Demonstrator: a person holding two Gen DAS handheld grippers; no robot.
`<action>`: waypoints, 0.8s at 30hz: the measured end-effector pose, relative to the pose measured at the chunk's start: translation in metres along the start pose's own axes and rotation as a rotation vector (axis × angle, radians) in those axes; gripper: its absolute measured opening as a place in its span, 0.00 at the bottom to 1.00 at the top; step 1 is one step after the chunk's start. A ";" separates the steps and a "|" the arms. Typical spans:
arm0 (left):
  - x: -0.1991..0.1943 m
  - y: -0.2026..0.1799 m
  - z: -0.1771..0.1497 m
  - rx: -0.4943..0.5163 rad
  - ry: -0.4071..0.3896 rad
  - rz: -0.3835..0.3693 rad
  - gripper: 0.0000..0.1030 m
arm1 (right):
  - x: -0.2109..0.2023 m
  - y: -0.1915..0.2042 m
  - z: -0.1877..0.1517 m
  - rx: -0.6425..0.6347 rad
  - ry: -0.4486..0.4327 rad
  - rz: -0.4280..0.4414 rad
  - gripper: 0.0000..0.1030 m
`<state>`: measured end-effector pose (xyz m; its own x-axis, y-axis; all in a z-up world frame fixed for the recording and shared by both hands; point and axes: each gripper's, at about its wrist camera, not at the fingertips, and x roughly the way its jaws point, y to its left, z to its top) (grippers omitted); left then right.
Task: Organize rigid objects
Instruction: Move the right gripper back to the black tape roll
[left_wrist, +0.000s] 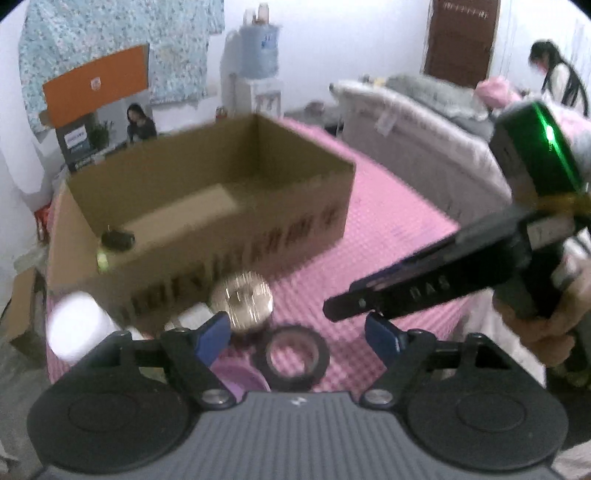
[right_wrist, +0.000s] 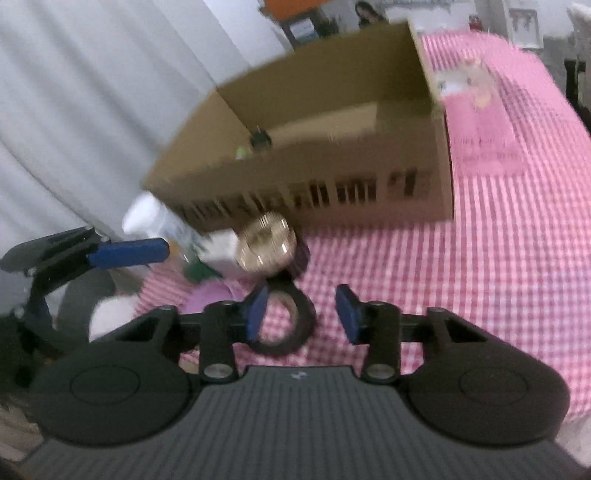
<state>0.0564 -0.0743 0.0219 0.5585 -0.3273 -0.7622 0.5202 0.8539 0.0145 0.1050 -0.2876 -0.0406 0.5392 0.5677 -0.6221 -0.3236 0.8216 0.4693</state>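
Nearest to the cameras, the left tongs (left_wrist: 297, 334) are seen with the blue pads wide apart and nothing between them. The right tongs (right_wrist: 301, 314) are also parted, more narrowly, and no thing is gripped; in the right wrist view the left pad only overlaps the rim of a black tape ring (right_wrist: 282, 321), which lies flat on the pink checked cloth (right_wrist: 480, 277) of the surface.

Just behind the ring a round gold tin (left_wrist: 242, 304) is seen, and beside it a white bottle (left_wrist: 75, 328) and a purple lid (left_wrist: 236, 376), all blurred.

Further back an open cardboard box (left_wrist: 207, 206) stands on the cloth, with dark print on its near wall. Inside, near one corner, a small dark object with a green part (left_wrist: 112, 245) is lying; what it is cannot be told. The rest of the box floor is bare.

Behind the surface a bed (left_wrist: 417, 110), a water dispenser (left_wrist: 258, 62), a brown door (left_wrist: 461, 40) and a person (left_wrist: 557, 77) are visible.
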 end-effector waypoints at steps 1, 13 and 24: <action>0.004 -0.003 -0.004 0.008 0.009 -0.006 0.77 | 0.003 -0.001 -0.003 -0.002 0.013 -0.005 0.35; 0.048 -0.030 -0.030 0.117 0.065 0.021 0.57 | 0.044 0.012 0.001 -0.087 0.111 -0.010 0.28; 0.073 -0.037 -0.030 0.142 0.108 -0.014 0.52 | 0.061 0.021 0.002 -0.212 0.124 -0.048 0.18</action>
<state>0.0587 -0.1181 -0.0534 0.4818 -0.2867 -0.8281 0.6177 0.7814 0.0888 0.1322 -0.2355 -0.0672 0.4625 0.5189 -0.7189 -0.4630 0.8329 0.3033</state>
